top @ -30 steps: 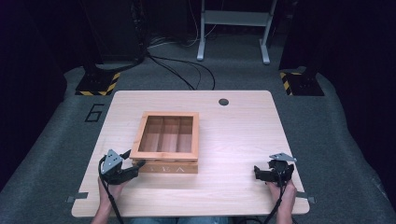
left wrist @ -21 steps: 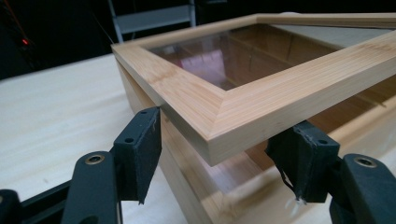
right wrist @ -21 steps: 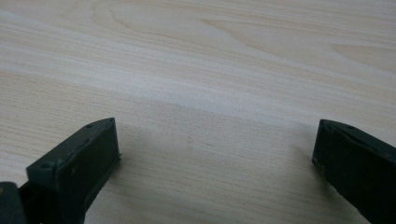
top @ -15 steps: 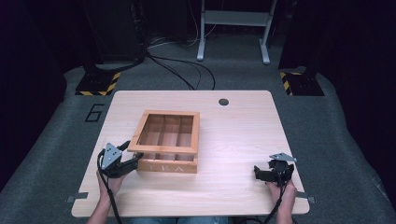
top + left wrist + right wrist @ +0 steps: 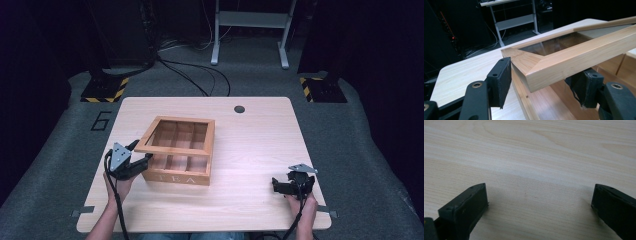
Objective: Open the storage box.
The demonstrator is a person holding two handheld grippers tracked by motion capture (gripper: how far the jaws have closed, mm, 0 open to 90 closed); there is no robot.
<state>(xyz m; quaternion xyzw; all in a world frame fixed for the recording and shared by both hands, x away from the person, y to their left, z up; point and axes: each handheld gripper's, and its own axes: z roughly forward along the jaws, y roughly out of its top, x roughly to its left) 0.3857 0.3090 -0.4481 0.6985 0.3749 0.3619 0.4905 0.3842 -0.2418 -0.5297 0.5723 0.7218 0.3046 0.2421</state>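
A wooden tea box [image 5: 176, 176] marked TEA stands left of the table's middle. Its glass-paned lid [image 5: 172, 150] is tilted up at the front, and the compartments show beneath it. My left gripper [image 5: 141, 152] holds the lid's front left corner [image 5: 529, 62]. One pad [image 5: 503, 75] lies against the corner's side, and the other pad [image 5: 586, 83] sits at the front rail's lower edge. Its jaws have just closed a little further on that corner. My right gripper [image 5: 276, 186] rests near the table's front right, open over bare wood [image 5: 539, 202].
The light wooden table [image 5: 255, 145] has a round cable hole [image 5: 239, 109] near its far edge. Beyond it, cables [image 5: 200, 80], a metal stand [image 5: 250, 30] and two yellow-striped bases [image 5: 105, 89] are on the dark floor. Bare wood lies between the box and my right gripper.
The lid's front edge has risen off the box, and my left gripper has gone up with it. The right gripper has stayed still.
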